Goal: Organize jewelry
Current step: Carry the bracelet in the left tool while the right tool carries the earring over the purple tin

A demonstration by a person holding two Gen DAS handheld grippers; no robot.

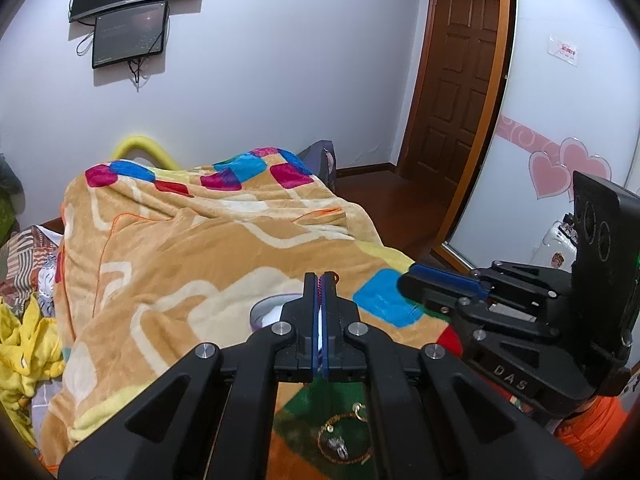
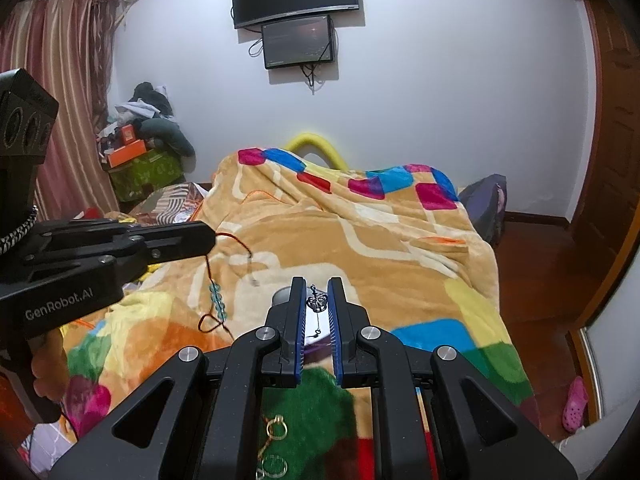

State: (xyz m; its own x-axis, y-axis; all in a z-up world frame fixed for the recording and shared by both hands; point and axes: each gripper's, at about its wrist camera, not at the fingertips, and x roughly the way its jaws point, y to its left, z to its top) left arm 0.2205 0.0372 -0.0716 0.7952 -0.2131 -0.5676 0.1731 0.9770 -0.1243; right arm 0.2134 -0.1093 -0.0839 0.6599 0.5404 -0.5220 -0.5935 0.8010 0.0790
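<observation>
While both grippers are held level above a bed, the left gripper (image 1: pixel 320 280) is seen clamped shut on a red cord bracelet (image 2: pixel 211 280), its two fingers pressed together with a twist of red cord pinched between the blue pads. In the right wrist view the cord is shown hanging from that gripper's tip in a loose loop, strung with a short row of pale turquoise beads. The right gripper (image 2: pixel 317 286) is held with its fingers a little apart, and a small silver crown charm (image 2: pixel 317 303) on a fine chain is seen between the pads; whether it is gripped cannot be told. One round container (image 1: pixel 265 312) is partly visible on the patchwork blanket (image 1: pixel 200 240) beyond the fingers. Below the grippers, gold chains and rings (image 2: pixel 274 432) are laid on a green patch.
</observation>
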